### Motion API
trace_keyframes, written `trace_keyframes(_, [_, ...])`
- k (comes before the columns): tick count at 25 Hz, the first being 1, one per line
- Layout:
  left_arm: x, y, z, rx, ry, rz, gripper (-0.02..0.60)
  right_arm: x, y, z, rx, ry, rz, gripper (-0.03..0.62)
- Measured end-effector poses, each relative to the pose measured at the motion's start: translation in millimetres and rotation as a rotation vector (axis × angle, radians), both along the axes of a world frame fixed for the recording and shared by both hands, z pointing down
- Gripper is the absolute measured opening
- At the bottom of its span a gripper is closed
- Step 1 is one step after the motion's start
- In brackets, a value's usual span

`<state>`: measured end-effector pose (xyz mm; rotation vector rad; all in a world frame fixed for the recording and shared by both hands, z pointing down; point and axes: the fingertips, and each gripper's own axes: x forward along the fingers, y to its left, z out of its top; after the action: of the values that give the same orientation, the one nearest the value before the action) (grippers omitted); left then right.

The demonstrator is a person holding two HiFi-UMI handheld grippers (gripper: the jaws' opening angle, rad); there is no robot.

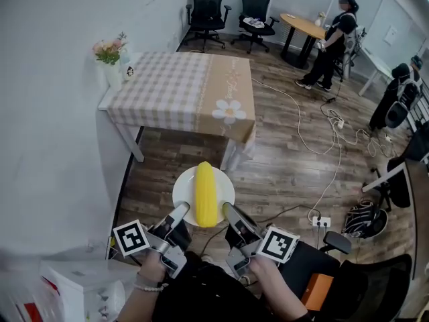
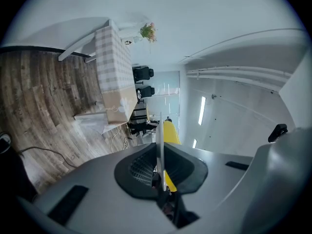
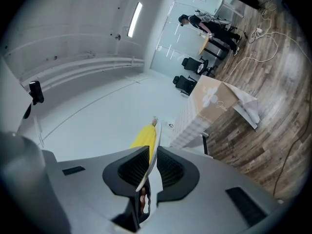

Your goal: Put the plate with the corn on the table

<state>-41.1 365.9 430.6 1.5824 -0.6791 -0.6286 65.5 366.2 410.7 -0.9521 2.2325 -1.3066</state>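
You get an evenly bright room. The ceiling strip light (image 3: pixel 135 18) glares white in your right gripper view. A soft shadow lies under the table (image 1: pixel 174 86). Both gripper views bend hard at the edges, with black corners.

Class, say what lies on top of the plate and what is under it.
One yellow corn cob lies lengthwise on the plate. Below it is wooden floor; the plate hides the patch directly under it.
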Motion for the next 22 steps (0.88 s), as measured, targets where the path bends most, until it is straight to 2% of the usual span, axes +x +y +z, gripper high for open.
trace_keyframes(10, [19,5,8,-0.015,-0.004,-0.005,0.037,19,5,9,-0.009,0.006,-0.001,0.078])
trace_keyframes(22, [23,-32,0,0.008,-0.001,0.007,0.037,22,-30,-1,0.019,0.010,0.011,0.078])
